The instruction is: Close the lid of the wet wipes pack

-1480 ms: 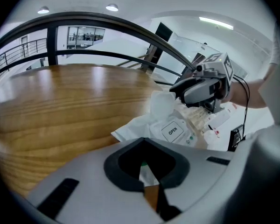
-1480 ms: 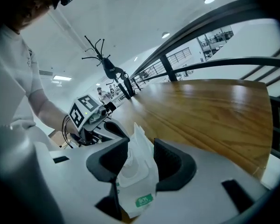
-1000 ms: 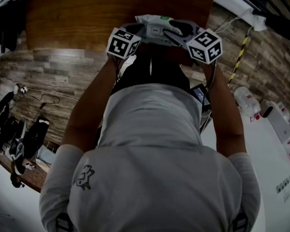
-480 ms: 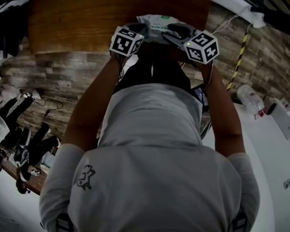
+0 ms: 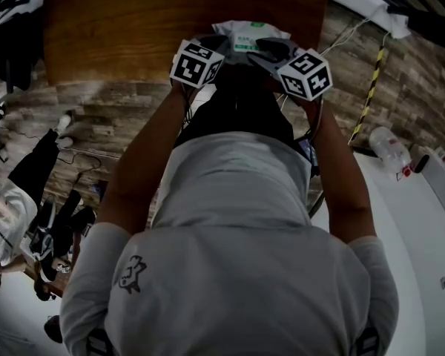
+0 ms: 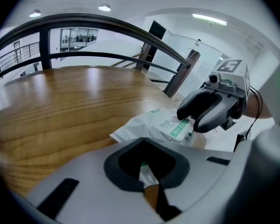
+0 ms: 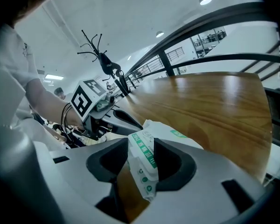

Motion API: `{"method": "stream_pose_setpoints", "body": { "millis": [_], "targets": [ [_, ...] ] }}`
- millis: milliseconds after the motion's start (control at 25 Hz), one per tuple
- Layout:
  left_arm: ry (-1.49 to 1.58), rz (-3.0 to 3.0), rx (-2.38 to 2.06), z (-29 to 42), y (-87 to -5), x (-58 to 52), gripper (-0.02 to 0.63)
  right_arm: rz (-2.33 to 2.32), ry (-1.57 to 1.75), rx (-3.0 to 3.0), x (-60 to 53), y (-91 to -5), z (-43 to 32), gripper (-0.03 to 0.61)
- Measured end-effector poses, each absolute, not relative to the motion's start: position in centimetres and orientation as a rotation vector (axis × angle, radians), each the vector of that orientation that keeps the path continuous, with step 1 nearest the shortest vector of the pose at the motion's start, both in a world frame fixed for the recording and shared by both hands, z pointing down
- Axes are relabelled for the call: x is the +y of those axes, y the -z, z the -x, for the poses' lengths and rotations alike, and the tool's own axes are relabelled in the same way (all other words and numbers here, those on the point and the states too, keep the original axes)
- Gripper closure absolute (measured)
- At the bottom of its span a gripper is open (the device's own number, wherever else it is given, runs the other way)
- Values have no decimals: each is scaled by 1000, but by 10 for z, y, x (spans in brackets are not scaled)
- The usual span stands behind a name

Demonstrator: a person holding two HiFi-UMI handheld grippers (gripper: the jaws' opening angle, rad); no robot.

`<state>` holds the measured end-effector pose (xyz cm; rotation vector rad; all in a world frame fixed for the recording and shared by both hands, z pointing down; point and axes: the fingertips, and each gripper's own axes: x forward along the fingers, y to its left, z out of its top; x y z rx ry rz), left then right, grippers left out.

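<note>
We find the pack [image 5: 250, 32] at the table's [image 5: 133, 21] near edge. The left gripper [image 6: 149, 185] is clenched on its film corner, and the right gripper [image 7: 130, 185] is grasping the green-printed lid [image 7: 142, 155]. We judge the lid lowered but not yet pressed sealed. The two grippers crowd each other, and a railing [image 6: 107, 27] stands beyond the far edge.
</note>
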<state>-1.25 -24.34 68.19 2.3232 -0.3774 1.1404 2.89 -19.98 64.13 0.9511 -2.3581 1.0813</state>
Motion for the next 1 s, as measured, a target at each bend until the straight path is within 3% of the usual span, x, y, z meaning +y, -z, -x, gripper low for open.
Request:
{"method": "stream_pose_setpoints", "body": {
  "millis": [1000],
  "targets": [
    [-1132,-2336,-367,12,-683,-242,604,-1075,-830,-2208,-202,-666,-29,459]
  ]
}}
